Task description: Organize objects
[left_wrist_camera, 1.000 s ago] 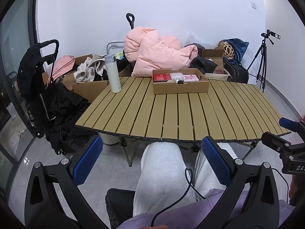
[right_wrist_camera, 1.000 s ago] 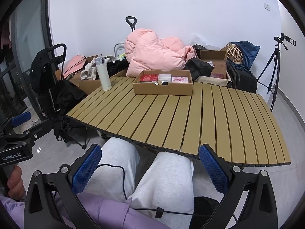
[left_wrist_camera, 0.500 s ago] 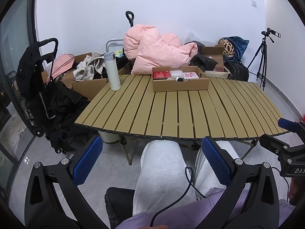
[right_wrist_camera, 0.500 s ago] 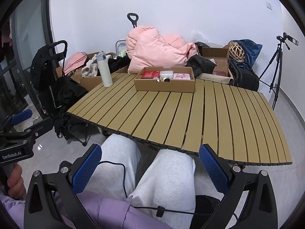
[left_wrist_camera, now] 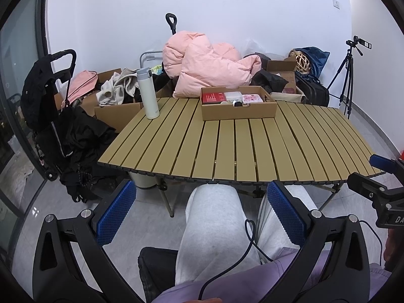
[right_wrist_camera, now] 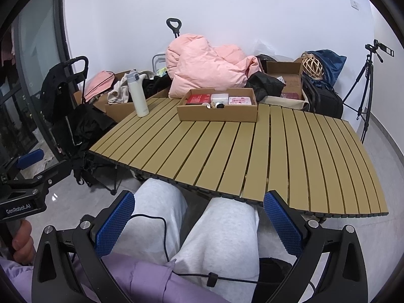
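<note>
A shallow cardboard box (left_wrist_camera: 238, 109) sits at the far side of the slatted tan table (left_wrist_camera: 234, 146). It holds a red box (left_wrist_camera: 212, 98), a white item (left_wrist_camera: 233, 96), a pink packet (left_wrist_camera: 253, 98) and small round items. A white thermos (left_wrist_camera: 148, 93) stands upright at the table's far left. The box (right_wrist_camera: 217, 111) and thermos (right_wrist_camera: 137, 93) show in the right wrist view too. My left gripper (left_wrist_camera: 202, 214) and right gripper (right_wrist_camera: 199, 222) are open and empty, held low above my lap, well short of the table's near edge.
Behind the table lie a pink duvet (left_wrist_camera: 209, 63), cardboard boxes with clothes (left_wrist_camera: 118, 85), black bags and a wicker ball (left_wrist_camera: 303, 61). A black stroller (left_wrist_camera: 53, 116) stands left, a tripod (left_wrist_camera: 351, 75) right. My grey-trousered knees (left_wrist_camera: 214, 217) are under the near edge.
Both grippers have risen and drawn back slightly, so the table appears a little lower and farther. Both jaws stay open; nothing on the table moved.
</note>
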A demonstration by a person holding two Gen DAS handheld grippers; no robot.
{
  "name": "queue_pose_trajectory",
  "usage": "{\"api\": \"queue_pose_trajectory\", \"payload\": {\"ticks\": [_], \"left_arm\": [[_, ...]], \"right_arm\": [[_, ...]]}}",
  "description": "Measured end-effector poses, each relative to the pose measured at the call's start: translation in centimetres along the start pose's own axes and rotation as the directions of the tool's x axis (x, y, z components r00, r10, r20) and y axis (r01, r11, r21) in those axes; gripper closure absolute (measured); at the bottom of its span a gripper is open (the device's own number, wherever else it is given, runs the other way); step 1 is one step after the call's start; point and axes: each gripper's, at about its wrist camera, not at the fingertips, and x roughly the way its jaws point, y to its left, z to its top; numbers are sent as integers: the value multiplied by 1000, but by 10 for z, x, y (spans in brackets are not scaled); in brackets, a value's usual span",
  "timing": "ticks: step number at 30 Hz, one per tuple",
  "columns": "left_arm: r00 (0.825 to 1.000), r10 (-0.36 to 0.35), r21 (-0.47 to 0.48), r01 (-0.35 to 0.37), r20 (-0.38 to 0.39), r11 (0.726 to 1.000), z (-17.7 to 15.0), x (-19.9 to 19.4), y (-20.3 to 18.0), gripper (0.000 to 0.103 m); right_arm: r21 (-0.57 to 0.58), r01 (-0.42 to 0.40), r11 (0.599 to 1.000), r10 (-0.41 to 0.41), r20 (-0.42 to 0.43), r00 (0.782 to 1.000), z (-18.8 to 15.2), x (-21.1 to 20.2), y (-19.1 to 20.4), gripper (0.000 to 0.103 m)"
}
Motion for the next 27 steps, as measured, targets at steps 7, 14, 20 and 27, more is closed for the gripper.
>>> {"api": "queue_pose_trajectory", "payload": {"ticks": [7,14,20,27], "left_arm": [[1000,-1,5,1,-1,1000,0,1,1,0],[1000,-4,9,4,-3,1000,0,2,2,0],[1000,-2,7,2,-4,1000,-1,3,3,0],[1000,0,2,0,-14,1000,-1,6,6,0]], "right_arm": [[4,-2,1000,2,-1,1000,0,0,-2,0],[-4,-7,1000,7,-11,1000,-1,3,0,0],[1,-3,1000,4,-7,1000,-1,3,-3,0],[11,-6,1000,6,0,1000,0,0,-6,0]]}}
